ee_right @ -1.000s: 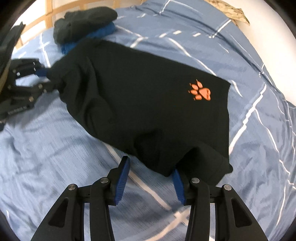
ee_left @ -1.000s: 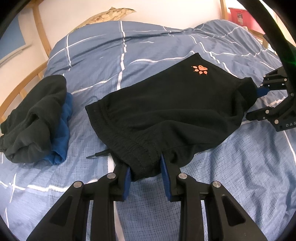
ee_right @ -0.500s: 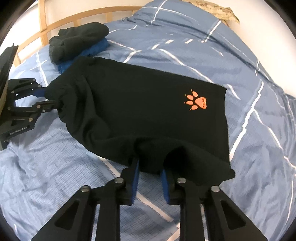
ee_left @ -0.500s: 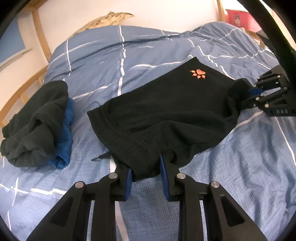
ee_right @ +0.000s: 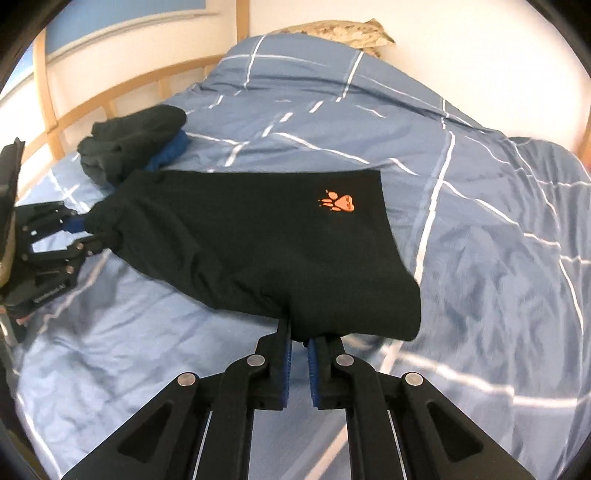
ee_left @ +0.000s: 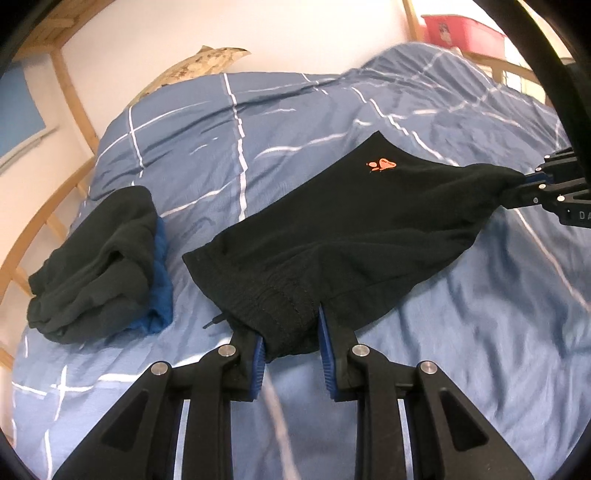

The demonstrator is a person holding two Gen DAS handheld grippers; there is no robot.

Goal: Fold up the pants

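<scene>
A pile of folded dark and blue clothes (ee_left: 107, 262) is lying at the left of the blue bed cover with white lines (ee_left: 258, 147); how many pieces are in it is hard to make out. The black pants with an orange paw print (ee_left: 351, 229) are being held stretched just above the cover. The elastic waistband is being clamped by the left gripper (ee_left: 291, 339), its fingertips being hidden in the cloth. A thin black drawstring (ee_left: 214, 321) is showing only in the left view. In the right view the other end is being pinched by the right gripper (ee_right: 299, 338), whose fingers have just been closing on the fabric. The red box (ee_left: 461, 29) is being cut off at the top edge.
</scene>
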